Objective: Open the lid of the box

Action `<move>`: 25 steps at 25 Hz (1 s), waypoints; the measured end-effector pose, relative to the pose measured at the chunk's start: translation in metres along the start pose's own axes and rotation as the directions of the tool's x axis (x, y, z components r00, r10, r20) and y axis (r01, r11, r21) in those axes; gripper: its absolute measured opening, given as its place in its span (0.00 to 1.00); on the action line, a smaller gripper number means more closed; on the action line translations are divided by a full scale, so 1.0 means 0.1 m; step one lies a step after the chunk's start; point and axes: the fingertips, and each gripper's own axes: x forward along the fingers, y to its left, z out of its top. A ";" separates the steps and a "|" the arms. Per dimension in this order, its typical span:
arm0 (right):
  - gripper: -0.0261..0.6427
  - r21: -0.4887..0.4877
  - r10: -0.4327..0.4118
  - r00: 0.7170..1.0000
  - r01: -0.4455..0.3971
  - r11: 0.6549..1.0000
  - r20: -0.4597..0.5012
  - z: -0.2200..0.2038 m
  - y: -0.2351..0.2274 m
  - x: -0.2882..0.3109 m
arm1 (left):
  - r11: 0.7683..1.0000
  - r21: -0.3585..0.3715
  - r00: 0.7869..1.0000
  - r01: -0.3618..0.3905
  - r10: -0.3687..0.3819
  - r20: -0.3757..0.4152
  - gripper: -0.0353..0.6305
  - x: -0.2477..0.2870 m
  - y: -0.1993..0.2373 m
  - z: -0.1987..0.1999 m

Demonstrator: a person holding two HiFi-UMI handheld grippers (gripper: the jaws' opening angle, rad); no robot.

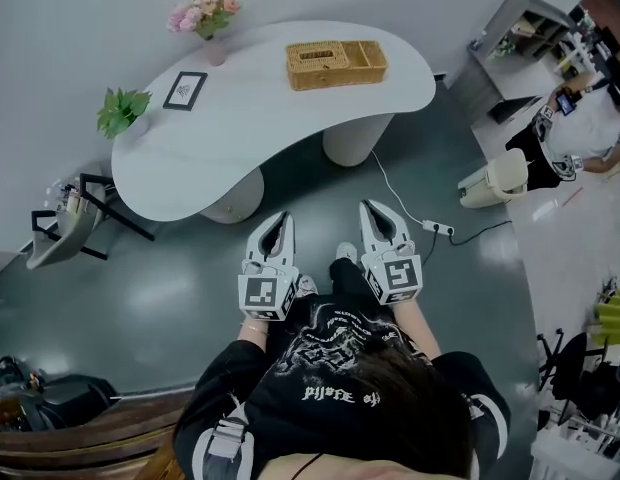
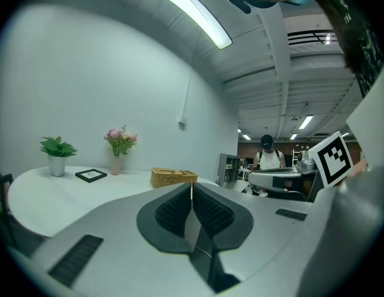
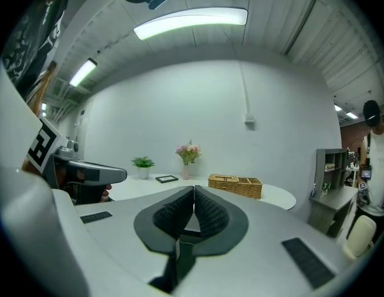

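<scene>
Held left gripper (image 1: pixel 281 218) and right gripper (image 1: pixel 369 208) closed, empty, well short of box (image 1: pixel 336 64) on bench (image 1: pixel 240 133); risked jabbing lid (image 1: pixel 317 56) without opening.

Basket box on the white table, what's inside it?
The basket box has an open part at its right end in the head view, and it looks empty. A lid covers the rest, so what lies under it cannot be seen.

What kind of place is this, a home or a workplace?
Probably an office or showroom lobby: a curved white table bearing a wicker box, a ceiling strip light, and another person standing beyond.
</scene>
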 end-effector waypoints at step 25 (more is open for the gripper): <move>0.08 -0.009 0.155 0.988 -0.155 0.988 -0.008 0.09 -1.18 1.46 | 0.985 -0.108 0.991 -0.133 0.130 -0.039 0.09 1.65 0.34 0.08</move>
